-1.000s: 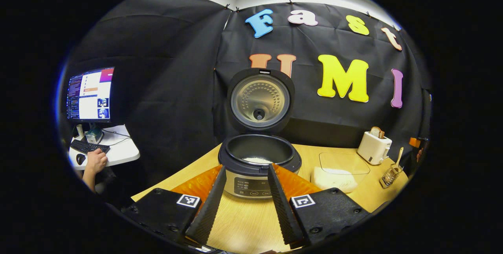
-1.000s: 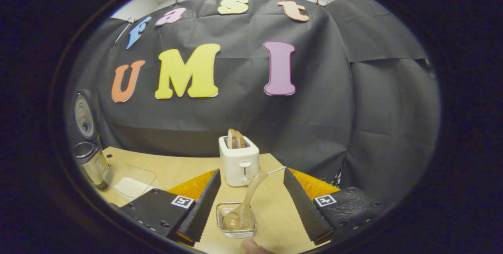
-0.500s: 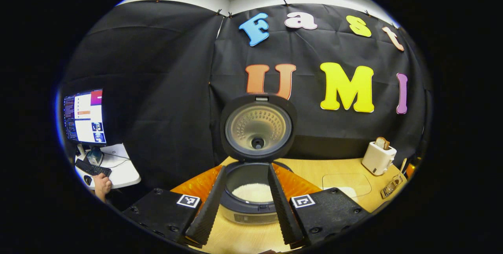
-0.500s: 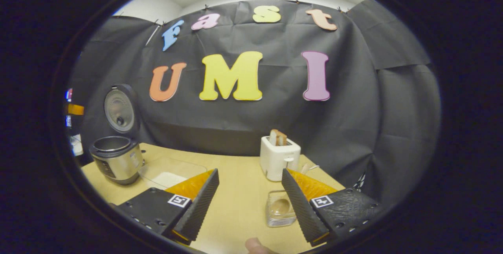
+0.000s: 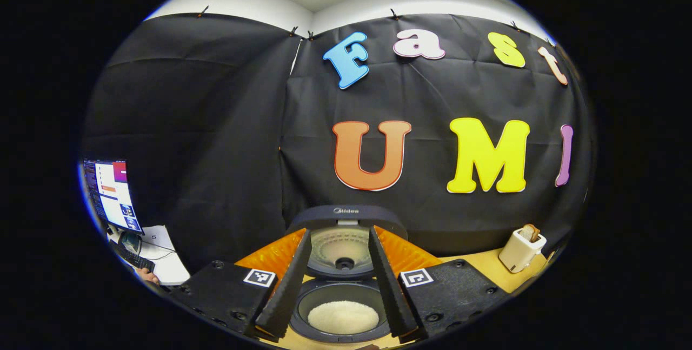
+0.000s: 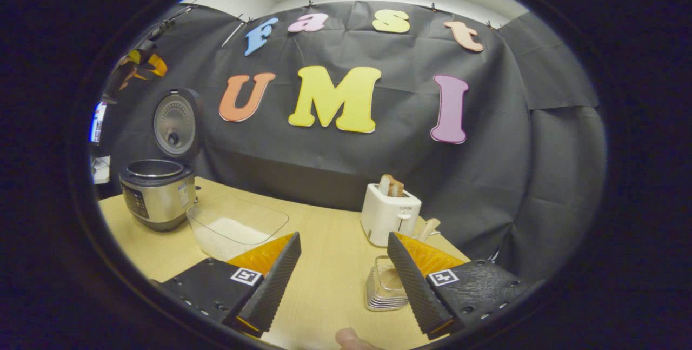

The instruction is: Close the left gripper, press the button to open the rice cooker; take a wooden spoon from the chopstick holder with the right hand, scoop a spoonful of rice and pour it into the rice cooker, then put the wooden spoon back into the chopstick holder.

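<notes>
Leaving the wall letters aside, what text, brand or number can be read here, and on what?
"Midea": on the front edge of the rice cooker lid, in the left gripper view.
Print on the front of the toaster: too small to read.
Markings on the rice cooker control panel: too small to read.
Text on the monitor: too blurred to read.

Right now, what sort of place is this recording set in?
It looks like a staged kitchen booth rather than a real kitchen: a wooden table carries a rice cooker with its lid up and a toaster, black cloth hangs behind, and a computer monitor sits off to the side.
</notes>
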